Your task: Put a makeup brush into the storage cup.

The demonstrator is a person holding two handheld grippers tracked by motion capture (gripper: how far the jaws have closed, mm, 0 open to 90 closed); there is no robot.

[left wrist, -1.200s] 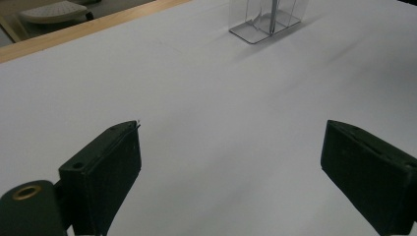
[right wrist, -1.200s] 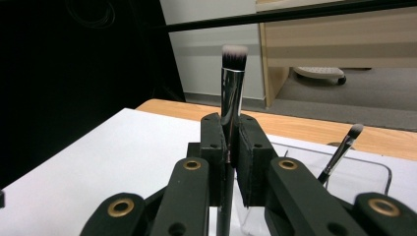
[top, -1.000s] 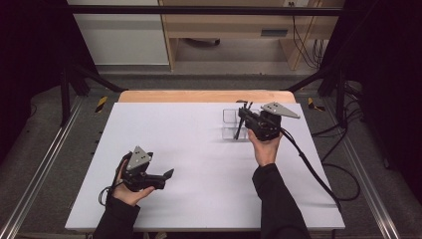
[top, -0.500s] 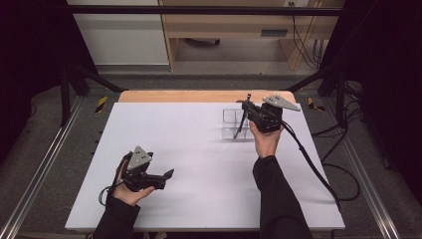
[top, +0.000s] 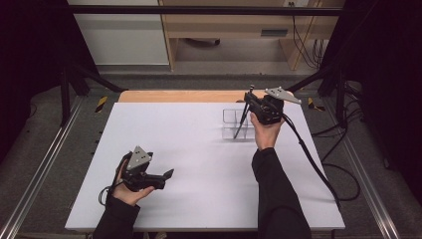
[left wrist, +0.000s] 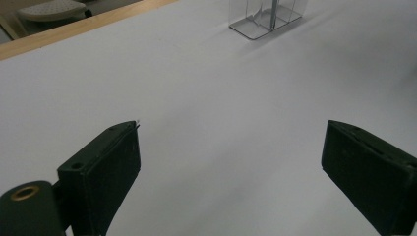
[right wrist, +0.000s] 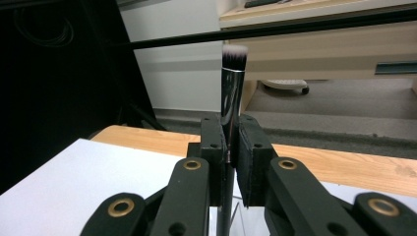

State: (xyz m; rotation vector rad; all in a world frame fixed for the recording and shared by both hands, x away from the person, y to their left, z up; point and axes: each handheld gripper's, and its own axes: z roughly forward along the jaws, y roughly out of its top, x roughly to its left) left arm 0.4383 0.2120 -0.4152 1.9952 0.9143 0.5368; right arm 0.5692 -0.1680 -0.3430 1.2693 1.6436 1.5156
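My right gripper [top: 250, 103] is shut on a makeup brush [top: 242, 118] at the far right of the white table [top: 199, 149]. The brush stands nearly upright, slightly tilted, with its white-tipped bristles up. In the right gripper view the brush [right wrist: 232, 83] rises between the pads of that gripper [right wrist: 229, 123]. Its lower end reaches down into a clear plastic organizer [top: 232, 124], where the handle shows through the wall [left wrist: 272, 12]. My left gripper [top: 166, 175] rests low at the front left, far from the organizer. Its jaws stand wide open over bare table [left wrist: 231, 162].
A wooden strip [top: 179, 95] runs along the table's far edge. Beyond it stand a wooden bench [top: 224, 25] and a dark crossbar [top: 199, 9]. A black cable [top: 313, 159] trails from the right gripper across the table's right side.
My right hand has carried the brush a little farther back and to the right, slightly higher. The left hand has kept still.
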